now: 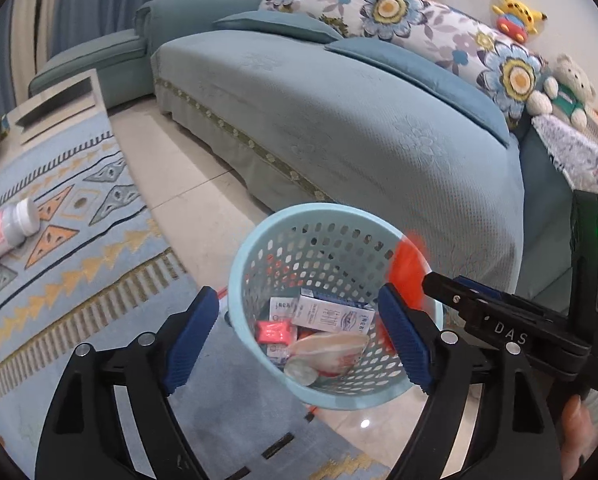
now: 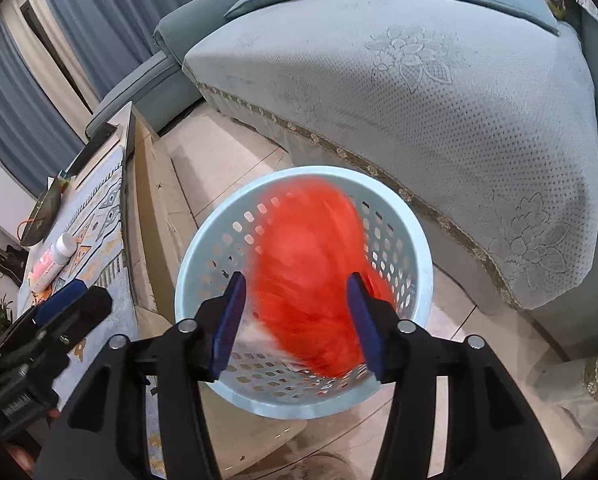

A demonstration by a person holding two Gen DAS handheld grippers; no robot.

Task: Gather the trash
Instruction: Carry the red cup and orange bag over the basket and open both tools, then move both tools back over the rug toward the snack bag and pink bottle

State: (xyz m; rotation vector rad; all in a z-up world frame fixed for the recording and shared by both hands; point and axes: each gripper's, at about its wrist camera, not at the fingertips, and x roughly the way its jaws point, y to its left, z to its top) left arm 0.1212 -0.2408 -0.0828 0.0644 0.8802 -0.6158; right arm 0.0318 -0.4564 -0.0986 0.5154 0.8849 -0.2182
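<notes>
We keep the basket on the floor by the sofa, w/ boxes inside. Right hand-held gripper is wide open, so the blurred orange bag drops in. Left hand-held gripper is open, empty. A bottle waits on the worktop.

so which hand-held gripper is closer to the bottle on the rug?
Left. The left hand-held gripper hangs over the basket beside the rug's edge, and the bottle lies off to its left. The right hand-held gripper sits farther right, past it.
</notes>
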